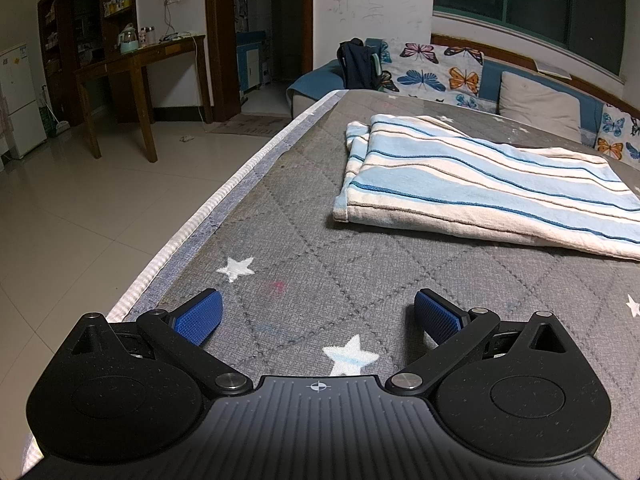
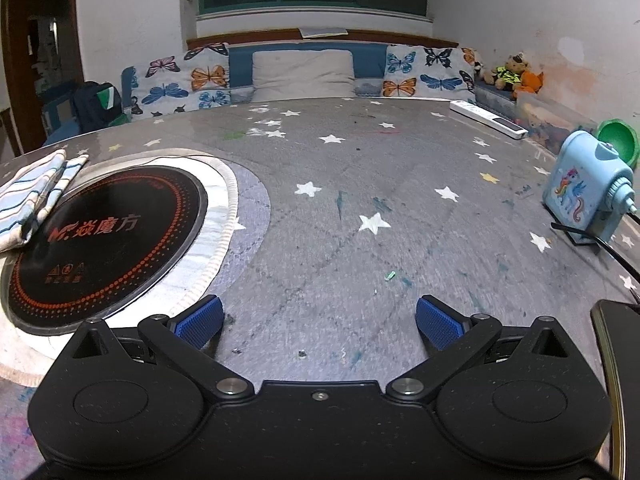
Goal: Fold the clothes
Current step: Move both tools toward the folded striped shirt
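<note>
The right gripper hovers with fingers spread wide above the starred surface; a striped cloth overlaps the induction cooktop.

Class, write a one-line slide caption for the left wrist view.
Open left gripper hovers over the starry table cover, short of the folded striped towel.

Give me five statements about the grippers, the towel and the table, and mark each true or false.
1. The left gripper is open. True.
2. The right gripper grips the striped towel. False: it is open and holds nothing.
3. The towel lies folded on the star-patterned table cover. True.
4. The towel covers the whole black induction plate. False: it overlaps only one edge.
5. A blue unicorn pencil sharpener stands on the table. True.
</note>
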The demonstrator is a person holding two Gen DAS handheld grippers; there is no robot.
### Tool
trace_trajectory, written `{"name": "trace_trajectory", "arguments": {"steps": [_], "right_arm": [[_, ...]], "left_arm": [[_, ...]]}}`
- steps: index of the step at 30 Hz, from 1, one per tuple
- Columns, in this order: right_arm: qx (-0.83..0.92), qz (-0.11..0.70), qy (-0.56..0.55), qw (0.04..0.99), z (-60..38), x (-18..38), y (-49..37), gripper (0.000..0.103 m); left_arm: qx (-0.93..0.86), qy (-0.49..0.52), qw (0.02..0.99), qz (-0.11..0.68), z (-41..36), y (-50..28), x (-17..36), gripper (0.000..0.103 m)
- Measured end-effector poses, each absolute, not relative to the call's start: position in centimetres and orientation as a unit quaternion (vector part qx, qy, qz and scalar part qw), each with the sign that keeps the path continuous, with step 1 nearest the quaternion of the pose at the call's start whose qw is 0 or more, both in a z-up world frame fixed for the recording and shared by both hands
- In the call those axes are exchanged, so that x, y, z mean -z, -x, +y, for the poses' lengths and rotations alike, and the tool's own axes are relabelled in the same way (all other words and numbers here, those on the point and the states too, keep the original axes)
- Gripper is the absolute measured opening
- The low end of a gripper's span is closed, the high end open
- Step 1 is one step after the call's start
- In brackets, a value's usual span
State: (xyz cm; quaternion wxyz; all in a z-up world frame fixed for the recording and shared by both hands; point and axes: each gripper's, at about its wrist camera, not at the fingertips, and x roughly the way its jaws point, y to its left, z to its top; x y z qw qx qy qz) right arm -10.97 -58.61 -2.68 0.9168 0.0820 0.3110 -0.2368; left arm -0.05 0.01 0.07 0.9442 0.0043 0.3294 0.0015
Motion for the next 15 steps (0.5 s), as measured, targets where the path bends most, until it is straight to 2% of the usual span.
{"name": "trace_trajectory", "arguments": {"steps": [15], "right_arm": [[0.168, 0.328, -0.051, 0.928, -53.3, 1.5, 10.1, 0.103]], "left_arm": [[0.020, -0.015, 0.935, 0.354, -0.6, 0.2, -0.6, 0.103]]}}
